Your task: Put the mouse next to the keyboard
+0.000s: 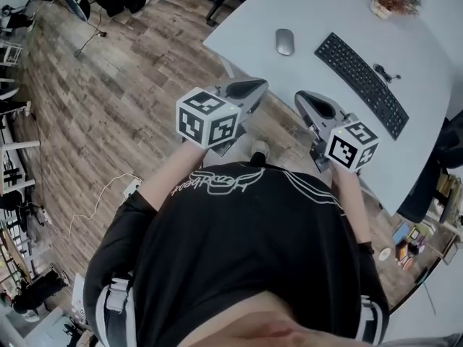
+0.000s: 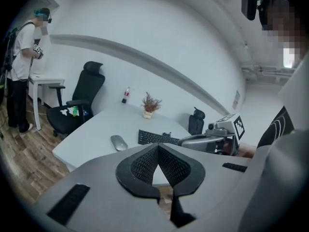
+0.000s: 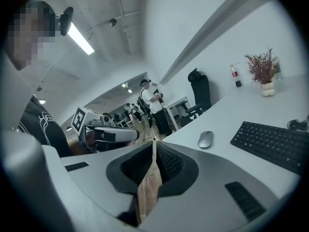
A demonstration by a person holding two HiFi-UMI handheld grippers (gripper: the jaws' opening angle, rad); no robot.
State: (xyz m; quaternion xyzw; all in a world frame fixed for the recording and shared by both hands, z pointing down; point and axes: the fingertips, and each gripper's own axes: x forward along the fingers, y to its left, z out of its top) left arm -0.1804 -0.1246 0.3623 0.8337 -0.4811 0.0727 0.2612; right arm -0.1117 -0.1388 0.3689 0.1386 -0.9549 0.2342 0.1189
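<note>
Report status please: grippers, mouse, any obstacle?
Left gripper and right gripper shut, empty. Mouse on table, apart from keyboard. Nothing between them.

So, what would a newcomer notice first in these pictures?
Probably the left gripper and right gripper, both shut, held side by side before the pale desk. On it, a grey mouse lies apart from the black keyboard, to its left in the head view.

You wear a black short-sleeved T-shirt with a white line-drawn print across the chest and pale grey straps at the shoulders. Your left gripper and right gripper have grey bodies and black ribbed pads. Each carries 1 white cube bearing black square markers.
</note>
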